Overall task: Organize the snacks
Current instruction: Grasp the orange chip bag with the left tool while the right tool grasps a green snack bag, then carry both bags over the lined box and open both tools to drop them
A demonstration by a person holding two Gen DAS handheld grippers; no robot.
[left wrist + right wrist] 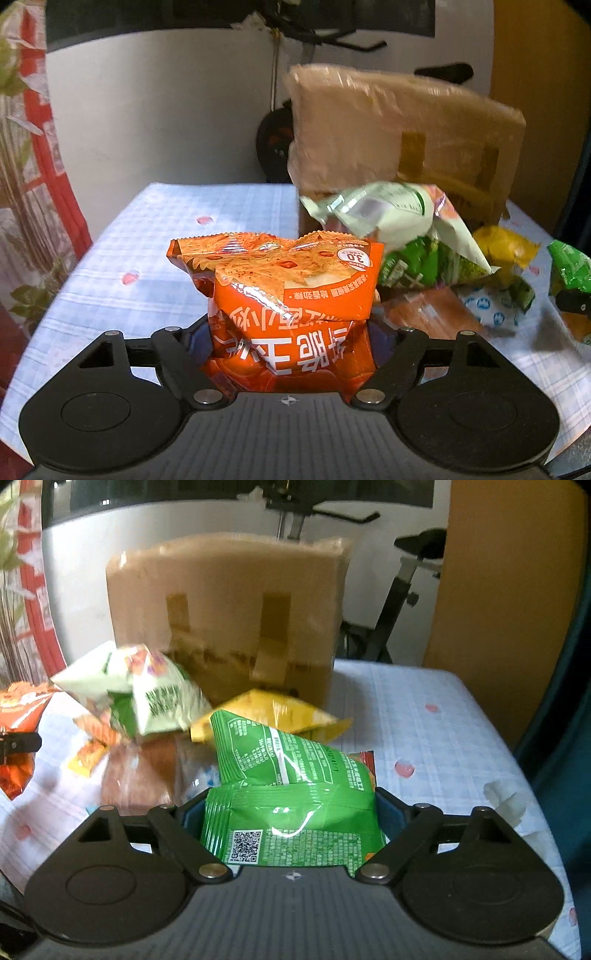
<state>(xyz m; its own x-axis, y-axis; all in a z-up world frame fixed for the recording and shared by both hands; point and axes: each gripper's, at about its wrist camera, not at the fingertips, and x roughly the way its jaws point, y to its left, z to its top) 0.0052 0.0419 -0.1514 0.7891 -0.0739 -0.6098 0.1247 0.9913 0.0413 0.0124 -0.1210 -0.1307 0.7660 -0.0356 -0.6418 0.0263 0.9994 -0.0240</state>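
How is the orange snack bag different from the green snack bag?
The orange bag is in the left gripper; the green bag is in the right gripper. Orange shows big white letters; green shows small print and a QR code. Both are shiny, crinkly and squeezed.

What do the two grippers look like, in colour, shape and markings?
The left gripper and right gripper look alike: black ribbed body with a small white cross mark, two round side discs, angled black link arms with silver pivot pins, triangular cutouts, and blue pads inside the fingers. No cables or sleeves show.
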